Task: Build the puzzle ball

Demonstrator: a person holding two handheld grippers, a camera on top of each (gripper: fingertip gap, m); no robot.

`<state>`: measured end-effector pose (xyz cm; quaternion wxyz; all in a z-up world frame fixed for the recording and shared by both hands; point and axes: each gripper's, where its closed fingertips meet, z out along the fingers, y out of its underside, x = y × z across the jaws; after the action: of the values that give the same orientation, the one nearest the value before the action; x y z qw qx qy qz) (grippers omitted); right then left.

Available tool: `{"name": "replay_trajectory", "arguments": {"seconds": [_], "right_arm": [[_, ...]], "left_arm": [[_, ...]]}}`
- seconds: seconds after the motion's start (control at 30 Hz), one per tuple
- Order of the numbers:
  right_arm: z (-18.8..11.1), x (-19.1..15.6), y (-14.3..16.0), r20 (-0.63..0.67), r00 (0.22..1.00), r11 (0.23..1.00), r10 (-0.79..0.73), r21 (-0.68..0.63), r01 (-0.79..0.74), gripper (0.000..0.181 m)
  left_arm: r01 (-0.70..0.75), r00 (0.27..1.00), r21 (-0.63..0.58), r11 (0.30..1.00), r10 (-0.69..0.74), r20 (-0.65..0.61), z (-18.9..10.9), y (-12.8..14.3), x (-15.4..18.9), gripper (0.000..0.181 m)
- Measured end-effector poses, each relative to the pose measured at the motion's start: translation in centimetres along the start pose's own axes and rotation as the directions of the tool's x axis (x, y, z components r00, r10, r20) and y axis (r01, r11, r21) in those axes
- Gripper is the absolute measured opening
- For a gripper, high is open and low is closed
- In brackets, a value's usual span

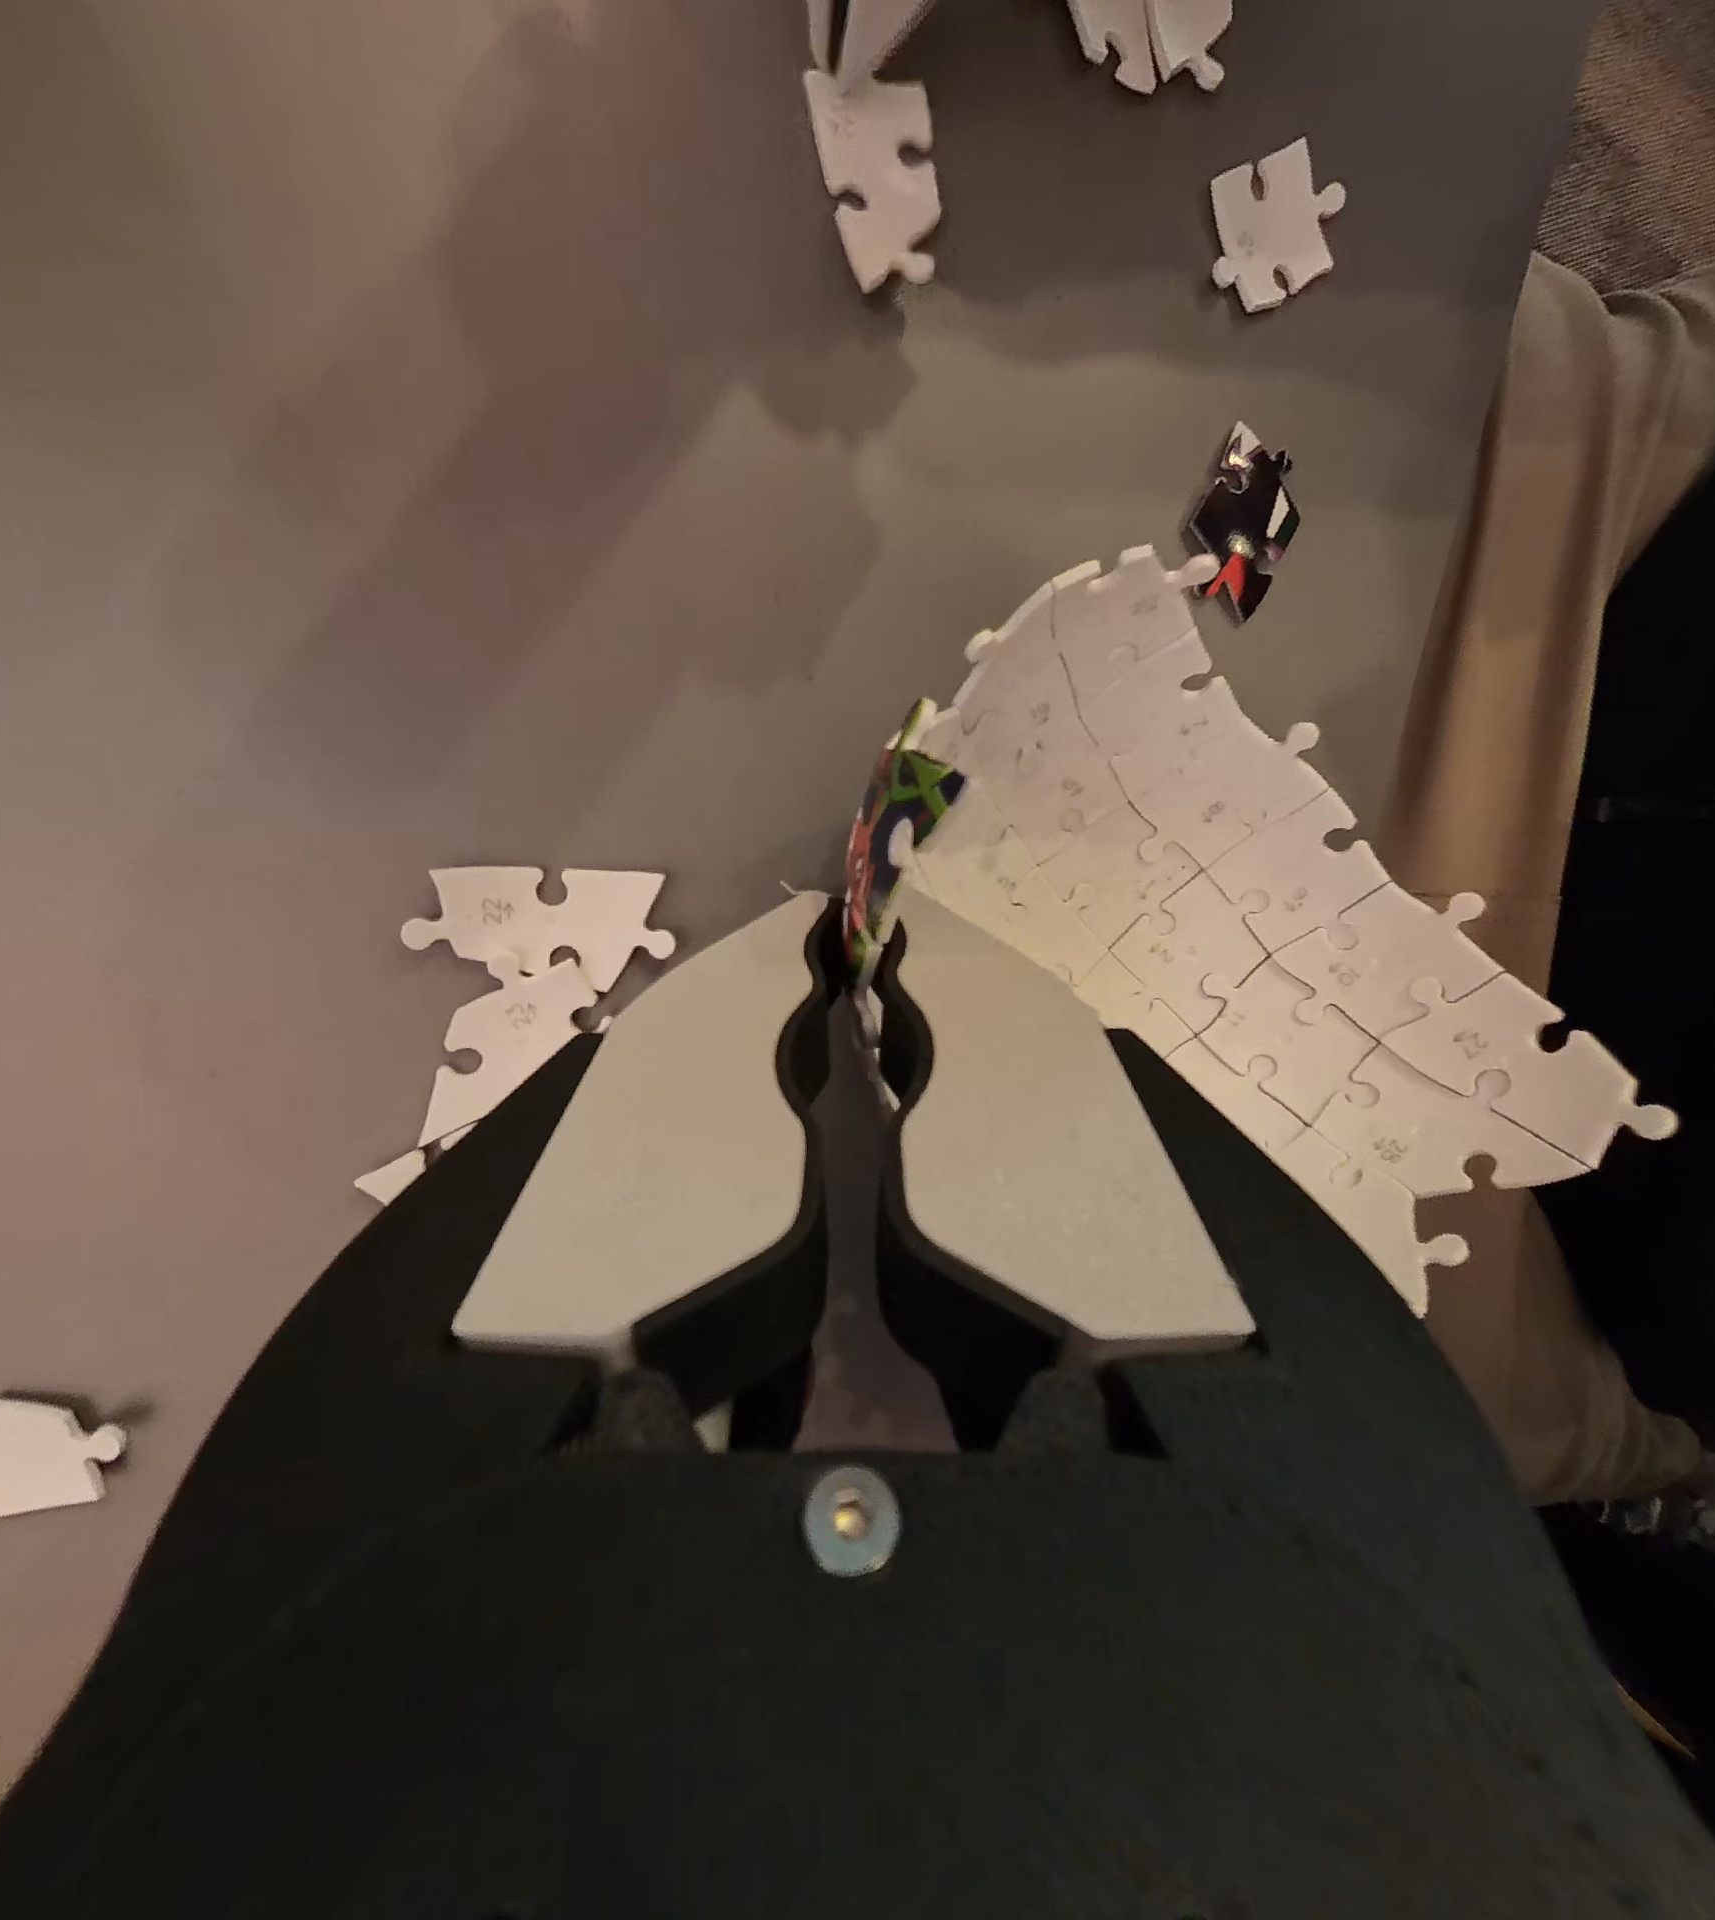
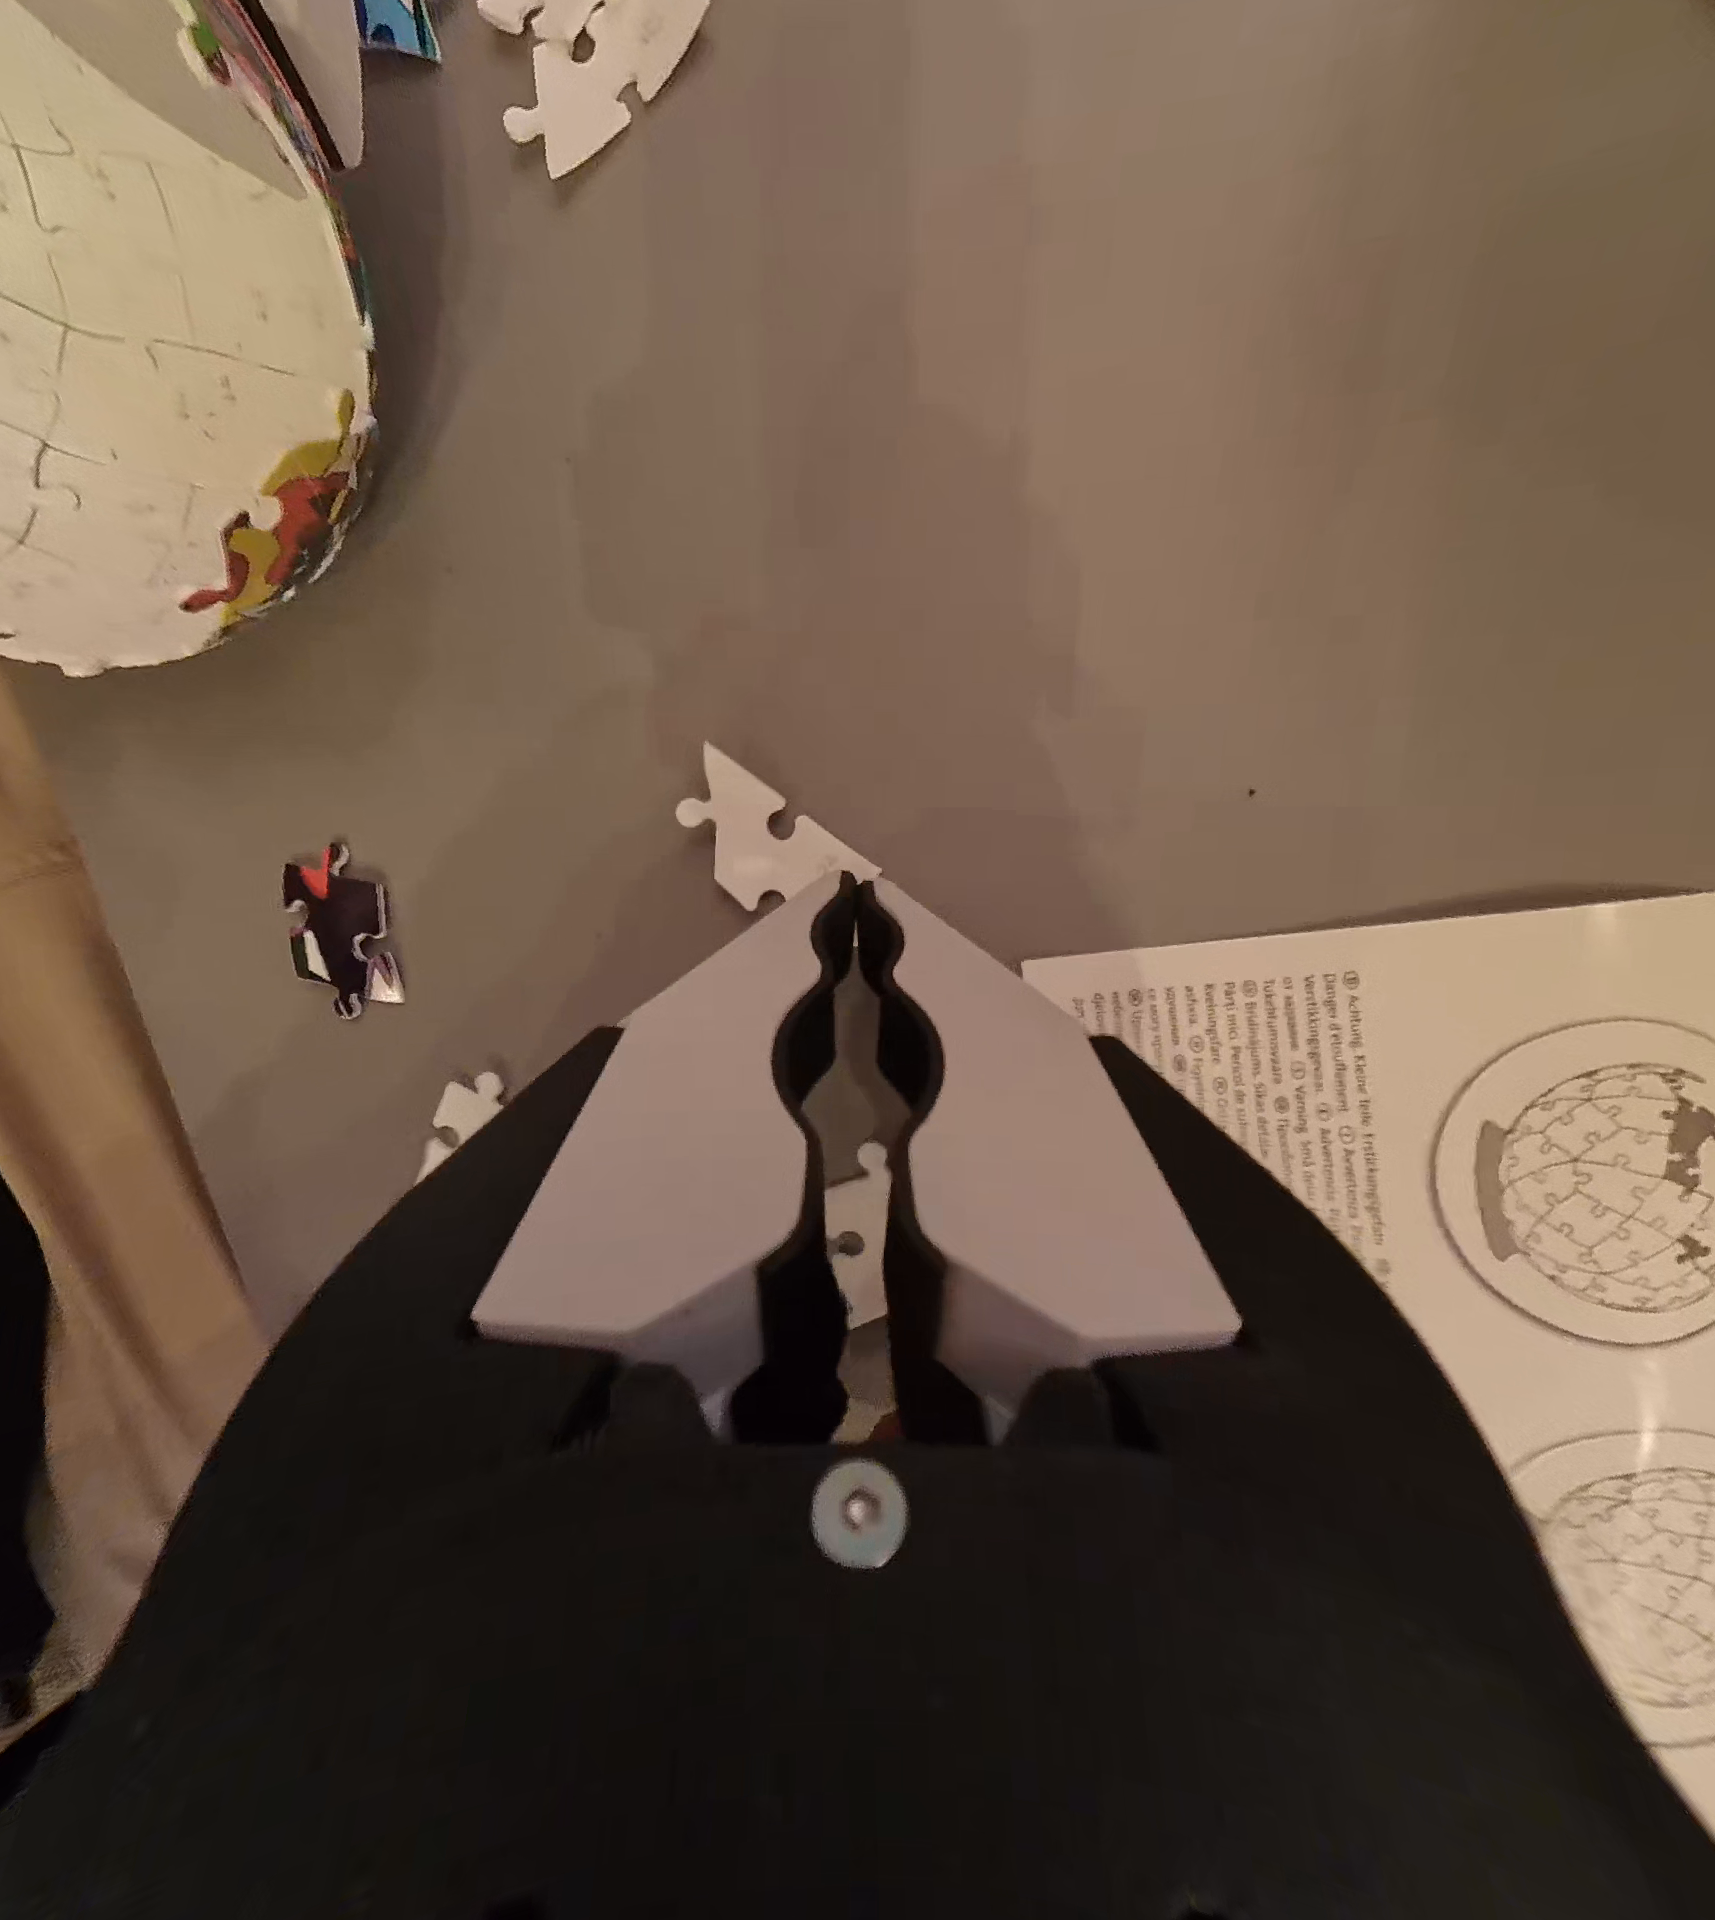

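Observation:
My left gripper (image 1: 861,920) is shut on the printed rim of the partly built puzzle ball (image 1: 1248,883), a curved shell of joined pieces whose white inner side faces me. The same shell fills the top left of the right wrist view (image 2: 105,364), with a colourful edge. My right gripper (image 2: 855,894) is shut, its tips just over the edge of a white loose piece (image 2: 754,826) lying on the grey table (image 2: 1144,468); I see nothing clamped between the tips. More white pieces show through the gap beneath it. A dark printed piece (image 2: 344,925) lies to its left, also in the left wrist view (image 1: 1242,525).
Several white loose pieces lie face down on the table (image 1: 541,925) (image 1: 1,1455) (image 1: 874,177) (image 1: 1268,223) (image 2: 583,94). A printed instruction sheet (image 2: 1455,1195) lies at right. A person's beige trouser leg (image 1: 1559,520) (image 2: 1,935) borders the table edge. Left tips to right tips: about 15 cm.

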<state>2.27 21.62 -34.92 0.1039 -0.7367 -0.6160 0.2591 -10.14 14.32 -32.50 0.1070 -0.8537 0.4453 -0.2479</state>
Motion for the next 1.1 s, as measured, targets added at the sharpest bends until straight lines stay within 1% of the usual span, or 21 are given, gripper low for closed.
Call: {"name": "replay_trajectory", "arguments": {"seconds": [0.07,0.17,0.23,0.27,0.3,0.37,0.47,0.5,0.57,0.6,0.7,0.77,0.9,1.0,1.1], "right_arm": [[0.1,-0.6,0.1,0.03,0.999,0.999,0.041,0.008,-0.041,0.0],[0.0,-1.2,0.3,0.035,0.997,0.997,0.072,0.002,-0.072,0.0],[-0.2,-2.2,0.3,0.081,0.994,0.998,0.068,0.001,-0.069,0.0],[-0.3,-2.3,0.3,0.078,0.995,0.998,0.063,-0.009,-0.063,0.007],[-0.5,-2.1,0.3,0.056,0.998,0.999,0.043,-0.016,-0.042,0.015],[-0.7,-2.3,0.1,0.046,0.999,1.0,-0.02,-0.02,0.021,0.019],[-0.5,-2.7,0.0,0.048,0.997,0.997,-0.064,-0.042,0.066,0.025],[-0.3,-2.4,0.0,0.021,0.996,0.995,-0.081,-0.057,0.082,0.026],[0.2,-2.2,0.3,-0.001,0.995,0.991,-0.1,-0.091,0.1,0.025],[0.4,-2.2,0.1,-0.005,0.995,0.991,-0.104,-0.087,0.104,0.022],[0.6,-2.1,0.1,-0.025,0.994,0.991,-0.103,-0.088,0.1,0.008],[0.7,-2.3,0.0,-0.011,0.996,0.993,-0.091,-0.075,0.09,0.0],[0.5,-2.4,-0.1,-0.014,0.997,0.996,-0.073,-0.052,0.072,0.0],[0.2,-2.5,-0.5,-0.008,0.999,0.999,-0.044,-0.029,0.044,0.01],[-0.1,-2.7,-0.7,-0.01,0.999,0.999,-0.042,-0.021,0.042,0.014]], "left_arm": [[0.006,1.0,0.003,1.0,-0.006,-0.005,0.0,0.0,-0.1,0.003],[0.007,1.0,0.008,1.0,-0.007,-0.01,0.0,0.0,0.0,0.003],[0.008,1.0,0.007,1.0,-0.007,-0.01,0.0,0.0,0.0,0.003],[0.008,1.0,0.007,1.0,-0.008,-0.01,0.0,0.0,0.0,0.003],[0.01,1.0,0.006,1.0,-0.01,-0.011,0.0,0.1,0.0,0.003],[0.013,1.0,0.006,1.0,-0.012,-0.011,0.0,0.1,-0.1,0.003],[0.014,1.0,0.006,1.0,-0.014,-0.01,0.0,0.1,-0.1,0.003],[0.015,1.0,0.005,1.0,-0.015,-0.009,0.0,0.1,-0.1,0.003],[0.019,1.0,0.004,1.0,-0.019,-0.007,0.0,0.1,-0.1,0.003],[0.02,1.0,0.004,1.0,-0.02,-0.007,0.0,0.1,-0.1,0.003],[0.023,1.0,0.004,1.0,-0.023,-0.008,-0.1,0.2,-0.1,0.003],[0.021,1.0,0.005,1.0,-0.021,-0.006,-0.1,0.1,0.0,0.003],[0.019,1.0,0.013,1.0,-0.019,0.008,-0.3,0.0,-0.2,0.003],[0.019,1.0,0.022,1.0,-0.02,0.021,-0.4,-0.1,-0.4,0.003],[0.015,0.999,0.025,1.0,-0.016,0.04,-0.6,-0.3,-0.6,0.003]]}}
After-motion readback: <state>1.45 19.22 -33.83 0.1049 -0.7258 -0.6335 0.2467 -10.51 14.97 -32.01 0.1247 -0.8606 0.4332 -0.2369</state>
